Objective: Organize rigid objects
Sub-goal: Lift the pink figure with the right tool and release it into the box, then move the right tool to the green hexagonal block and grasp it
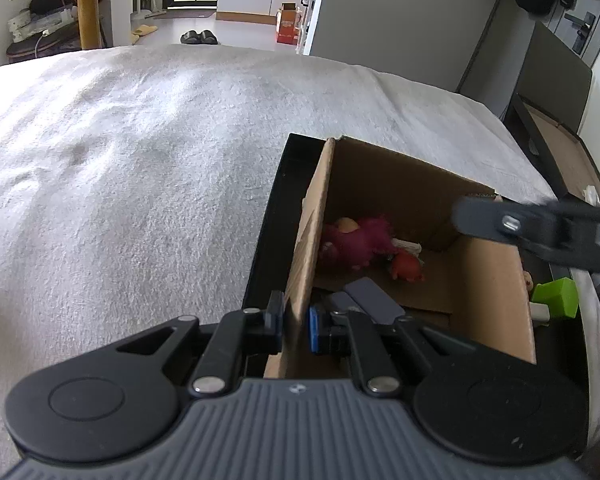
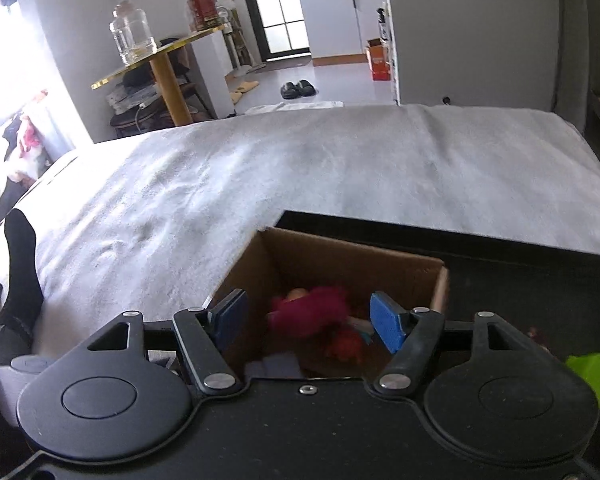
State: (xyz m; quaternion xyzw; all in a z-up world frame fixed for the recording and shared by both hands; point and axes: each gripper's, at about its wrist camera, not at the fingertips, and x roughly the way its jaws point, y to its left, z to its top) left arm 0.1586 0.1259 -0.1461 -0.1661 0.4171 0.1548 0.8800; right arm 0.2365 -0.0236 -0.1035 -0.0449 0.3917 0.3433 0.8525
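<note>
Two grippers worked at one cardboard box (image 1: 384,184). Its left wall ran straight ahead from the left gripper (image 1: 296,326), whose pads were clamped on that wall's near end. Directly ahead of and below the right gripper (image 2: 310,322), whose jaws stood wide apart and empty, lay the box's open mouth, with a magenta plush toy (image 2: 308,312) and a red toy (image 2: 346,344) on its floor. Off to that gripper's right, outside the box, lay a green block (image 2: 594,376); judging by this, the right hand was nearer it.
</note>
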